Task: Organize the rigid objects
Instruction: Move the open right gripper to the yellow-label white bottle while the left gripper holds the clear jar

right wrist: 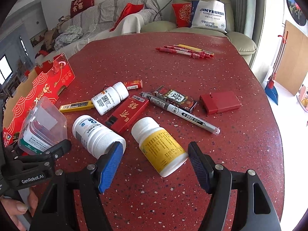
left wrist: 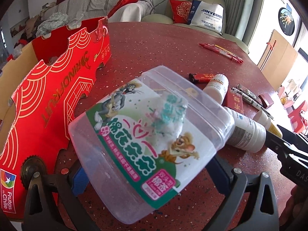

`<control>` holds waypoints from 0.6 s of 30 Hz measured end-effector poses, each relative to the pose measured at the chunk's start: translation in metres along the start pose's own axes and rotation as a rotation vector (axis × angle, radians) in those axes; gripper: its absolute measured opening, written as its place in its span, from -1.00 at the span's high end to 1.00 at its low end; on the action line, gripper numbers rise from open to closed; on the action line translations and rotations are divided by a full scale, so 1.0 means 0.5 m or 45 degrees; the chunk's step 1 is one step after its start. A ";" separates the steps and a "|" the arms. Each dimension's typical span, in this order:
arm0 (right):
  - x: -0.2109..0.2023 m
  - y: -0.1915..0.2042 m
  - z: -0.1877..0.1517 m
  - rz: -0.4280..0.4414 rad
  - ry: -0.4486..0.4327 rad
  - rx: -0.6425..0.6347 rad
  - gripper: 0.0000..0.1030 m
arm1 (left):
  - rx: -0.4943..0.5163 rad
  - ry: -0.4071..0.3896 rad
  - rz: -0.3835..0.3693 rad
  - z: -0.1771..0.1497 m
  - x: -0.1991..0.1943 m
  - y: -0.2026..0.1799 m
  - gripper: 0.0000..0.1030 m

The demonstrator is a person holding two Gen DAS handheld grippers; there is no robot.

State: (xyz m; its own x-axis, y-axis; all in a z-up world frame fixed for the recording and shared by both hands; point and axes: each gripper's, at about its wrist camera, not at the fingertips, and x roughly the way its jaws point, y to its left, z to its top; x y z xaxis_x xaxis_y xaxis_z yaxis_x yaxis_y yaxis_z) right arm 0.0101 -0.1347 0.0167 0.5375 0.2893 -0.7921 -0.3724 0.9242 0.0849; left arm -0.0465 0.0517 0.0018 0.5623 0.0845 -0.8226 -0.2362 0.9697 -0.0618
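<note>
- red speckled counter (right wrist: 173, 73), clutter mid-frame.
- my left claw (left wrist: 150, 173) pinches the clear tub (left wrist: 150, 134); slick plastic could slip.
- my right claw (right wrist: 156, 165), spread, may nudge the yellow-label bottle (right wrist: 159, 146) rolling.

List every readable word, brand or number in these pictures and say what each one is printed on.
"RINOFRUIT" and "Frutas de Chile": red cardboard box.
"K-2020": pen.
"SINYE": white bag.
"GenRobot.AI": left gripper.
"有喜": red cushion.
Date starting "23 09": yellow-labelled bottle; remaining print too small.
Clear cartoon tub in the left gripper: Chinese text too distorted to read.
</note>
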 end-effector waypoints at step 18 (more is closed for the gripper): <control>0.023 0.044 -0.017 -0.011 0.036 -0.106 -0.39 | 0.063 0.010 0.028 -0.004 0.007 -0.024 -0.99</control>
State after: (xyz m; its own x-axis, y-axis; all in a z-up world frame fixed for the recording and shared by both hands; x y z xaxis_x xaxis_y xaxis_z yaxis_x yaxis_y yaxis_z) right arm 0.0014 -0.1130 0.0043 0.5195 0.2731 -0.8097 -0.4301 0.9023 0.0284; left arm -0.0434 0.0399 -0.0016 0.5511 0.1043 -0.8279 -0.2090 0.9778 -0.0159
